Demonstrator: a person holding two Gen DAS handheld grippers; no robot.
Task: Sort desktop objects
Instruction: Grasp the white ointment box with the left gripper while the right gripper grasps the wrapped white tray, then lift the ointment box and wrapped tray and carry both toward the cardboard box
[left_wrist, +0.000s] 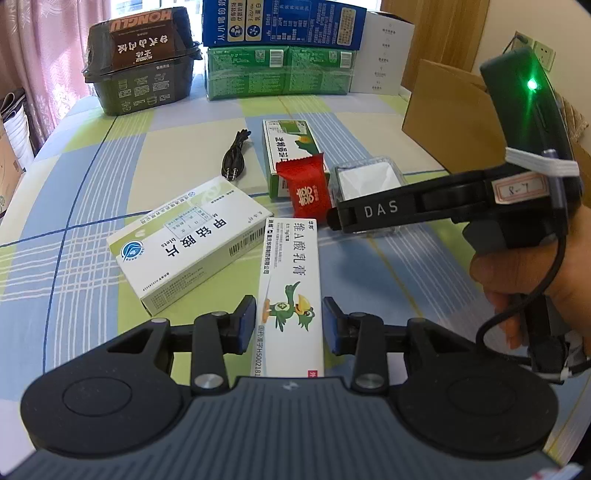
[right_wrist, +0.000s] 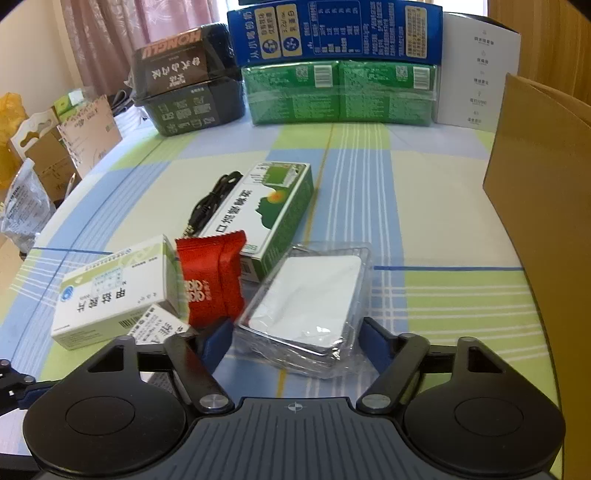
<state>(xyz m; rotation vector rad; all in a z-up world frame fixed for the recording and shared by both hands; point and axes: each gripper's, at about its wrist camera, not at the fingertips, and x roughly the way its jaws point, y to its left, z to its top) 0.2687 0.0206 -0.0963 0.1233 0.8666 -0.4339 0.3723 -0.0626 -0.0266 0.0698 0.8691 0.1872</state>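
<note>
My left gripper (left_wrist: 289, 323) pinches the ointment box (left_wrist: 289, 295), long axis pointing away; right gripper (right_wrist: 295, 341) straddles the clear case (right_wrist: 306, 306) — red candy (right_wrist: 210, 280) crowds it — contact unclear.

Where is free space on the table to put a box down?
Bare cloth lies right of the clear case, up to the cardboard. More is free behind the green box, before the green packs. The near left is crowded: white box, red candy, cable touch or overlap.
</note>
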